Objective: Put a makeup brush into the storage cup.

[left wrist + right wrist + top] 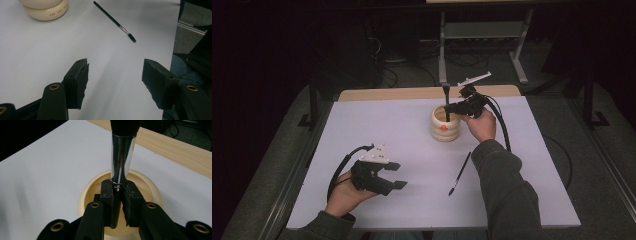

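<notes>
Over the cream pot [445, 123], a big brush [122, 157] is being held upright by the right gripper [117, 195], jaws squeezed on its handle. The left gripper [115, 80] is being held open w/ nothing in it. If let go crooked, the pot may be tipped or the brush knocked out.
</notes>
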Demonstrator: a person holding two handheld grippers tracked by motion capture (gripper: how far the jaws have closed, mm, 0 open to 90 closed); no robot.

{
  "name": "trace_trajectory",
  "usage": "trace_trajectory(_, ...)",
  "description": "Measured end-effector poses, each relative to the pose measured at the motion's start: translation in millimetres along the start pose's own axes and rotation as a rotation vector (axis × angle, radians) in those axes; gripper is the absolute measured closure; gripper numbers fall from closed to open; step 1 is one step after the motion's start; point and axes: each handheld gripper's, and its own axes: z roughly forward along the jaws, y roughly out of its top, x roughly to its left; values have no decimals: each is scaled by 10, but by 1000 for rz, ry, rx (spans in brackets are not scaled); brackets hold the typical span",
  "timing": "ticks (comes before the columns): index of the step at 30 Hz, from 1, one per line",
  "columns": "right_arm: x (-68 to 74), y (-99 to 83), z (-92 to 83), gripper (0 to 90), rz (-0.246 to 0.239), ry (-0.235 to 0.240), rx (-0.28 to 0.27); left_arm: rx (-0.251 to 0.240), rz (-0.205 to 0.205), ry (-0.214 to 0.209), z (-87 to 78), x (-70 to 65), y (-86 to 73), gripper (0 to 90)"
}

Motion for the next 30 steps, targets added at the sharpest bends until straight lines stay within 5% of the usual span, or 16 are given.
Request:
trace_trajectory(8,-3,-15,40,779,-13,-2,2,-3,-1,1,-4,1,-1,375)
trace_trajectory(11,-7,-21,22,706,-2,-27,7,-2,-3,0,-1,0,-2,374)
trace_trajectory(30,11,-115,-290,610,-25,-24,-17,-1,1,2,-2,23,-6,373)
